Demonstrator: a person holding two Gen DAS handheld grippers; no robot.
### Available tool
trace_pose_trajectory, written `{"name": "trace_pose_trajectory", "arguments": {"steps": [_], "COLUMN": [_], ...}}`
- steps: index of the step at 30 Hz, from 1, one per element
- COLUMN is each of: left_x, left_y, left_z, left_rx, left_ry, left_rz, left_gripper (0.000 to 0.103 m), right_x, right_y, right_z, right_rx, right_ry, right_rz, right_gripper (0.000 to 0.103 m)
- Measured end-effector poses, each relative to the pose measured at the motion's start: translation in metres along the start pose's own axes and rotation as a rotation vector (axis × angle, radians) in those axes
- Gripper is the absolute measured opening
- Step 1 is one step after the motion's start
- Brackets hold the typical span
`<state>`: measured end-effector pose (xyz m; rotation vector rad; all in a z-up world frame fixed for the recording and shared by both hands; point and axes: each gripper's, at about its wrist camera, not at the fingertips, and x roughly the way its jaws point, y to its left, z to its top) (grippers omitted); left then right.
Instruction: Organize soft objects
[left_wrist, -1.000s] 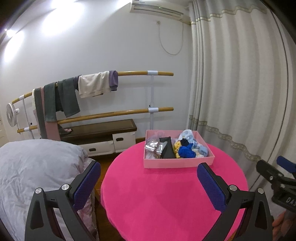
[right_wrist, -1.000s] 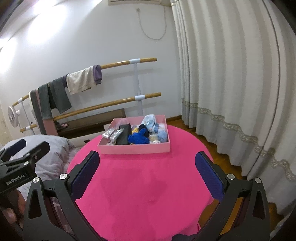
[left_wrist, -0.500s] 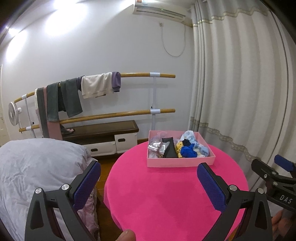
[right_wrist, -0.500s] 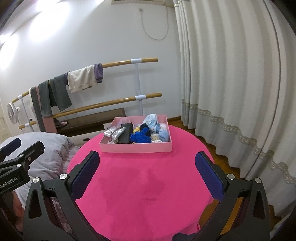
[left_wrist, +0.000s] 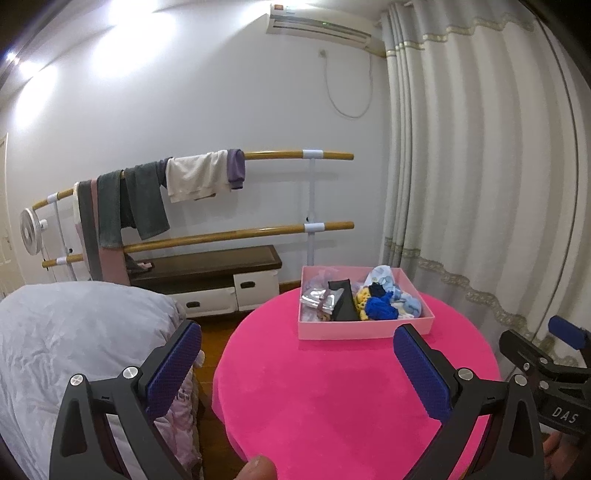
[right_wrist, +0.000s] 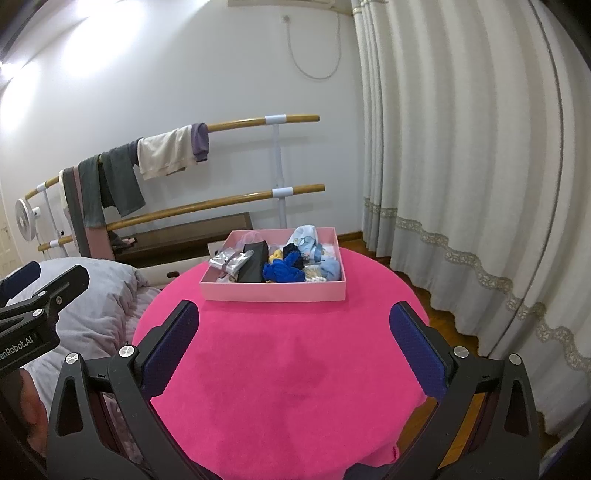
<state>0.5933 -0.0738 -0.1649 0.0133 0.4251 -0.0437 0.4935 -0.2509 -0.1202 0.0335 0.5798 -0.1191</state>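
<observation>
Right wrist view shows the right gripper (right_wrist: 293, 347) spread wide and empty above the near half of the round pink table (right_wrist: 280, 387); the left gripper (left_wrist: 295, 363) hangs likewise spread, holding nothing. Beyond both, at the table's far side, sits the pink box (right_wrist: 273, 290) with its jumble: blue fabric (right_wrist: 282, 273), pale blue socks (right_wrist: 330, 267), a black pouch (right_wrist: 255, 266), silvery packets (right_wrist: 229, 262). Tangled pieces could drag neighbours out, and the light box may slide on the plush cover. Left of the table lies a grey duvet (left_wrist: 74, 332); behind it, wooden rails (left_wrist: 236, 234) with hung clothes; curtains (right_wrist: 461, 166) to the right.
</observation>
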Motion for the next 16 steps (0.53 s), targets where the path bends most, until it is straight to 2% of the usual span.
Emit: {"name": "trace_pose_trajectory", "arguments": {"steps": [16], "left_x": [0.012], "left_y": [0.009], "left_z": [0.006], "left_rx": [-0.037], "left_ry": [0.012], "left_rz": [-0.052], "left_gripper": [0.103], "right_x": [0.004], "right_y": [-0.003], "right_z": [0.000], "right_rx": [0.000], "right_ry": [0.004], "right_rz": [-0.003], "right_gripper": [0.103]}}
